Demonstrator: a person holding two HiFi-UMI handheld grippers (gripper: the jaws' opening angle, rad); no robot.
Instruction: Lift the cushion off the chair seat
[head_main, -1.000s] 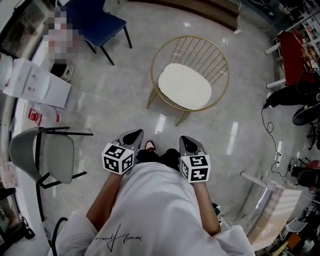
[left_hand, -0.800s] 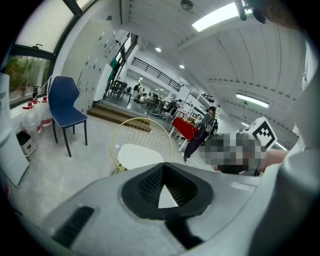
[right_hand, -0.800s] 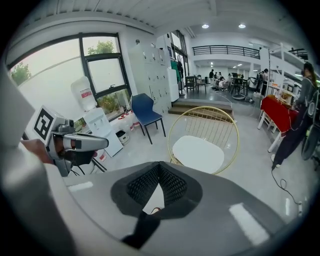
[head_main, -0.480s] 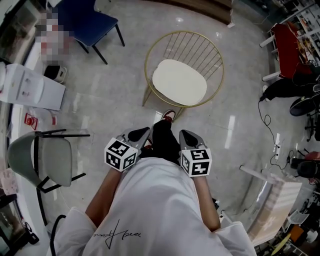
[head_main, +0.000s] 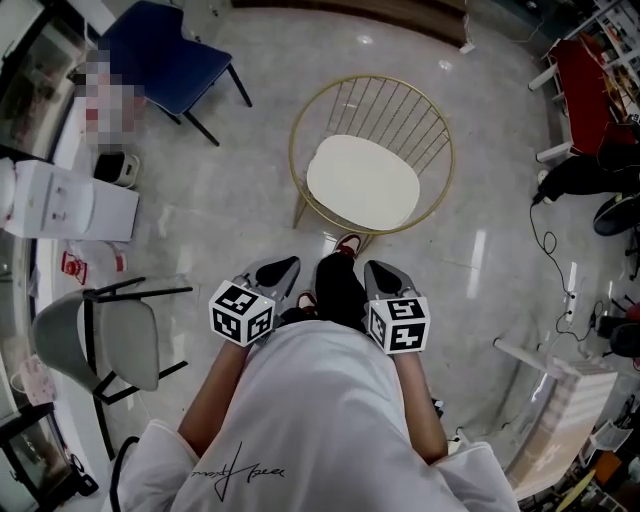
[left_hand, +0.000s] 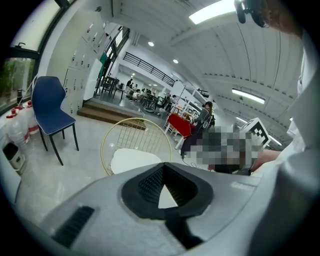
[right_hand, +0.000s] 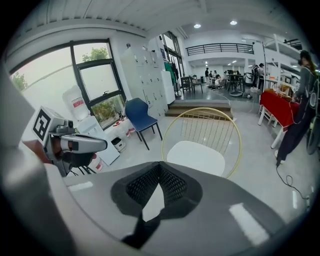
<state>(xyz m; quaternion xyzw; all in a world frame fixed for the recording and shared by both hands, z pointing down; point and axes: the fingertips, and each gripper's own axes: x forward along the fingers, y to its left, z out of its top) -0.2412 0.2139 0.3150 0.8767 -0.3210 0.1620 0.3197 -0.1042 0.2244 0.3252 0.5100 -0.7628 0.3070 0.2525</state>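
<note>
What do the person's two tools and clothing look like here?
Both the left tool and right tool have pointed grey shells, black ribbed pads and a white cube with black square markers. The person wears a white short-sleeved T-shirt with black script.

**Finishes and Materials**

The floor (head_main: 230, 215) is seen to be polished and glossy, with lamp glare mirrored in it. The chair (head_main: 292, 150) is made of thin gold-coloured metal wire with a faint shine. Its cushion (head_main: 362, 182) looks matt, smooth and cream-white. The left gripper (left_hand: 163, 166) and right gripper (right_hand: 159, 165) are cased in smooth, matt grey plastic and lined with black ribbed pads (left_hand: 150, 184). The shirt (head_main: 310, 420) is of soft white cloth.
</note>
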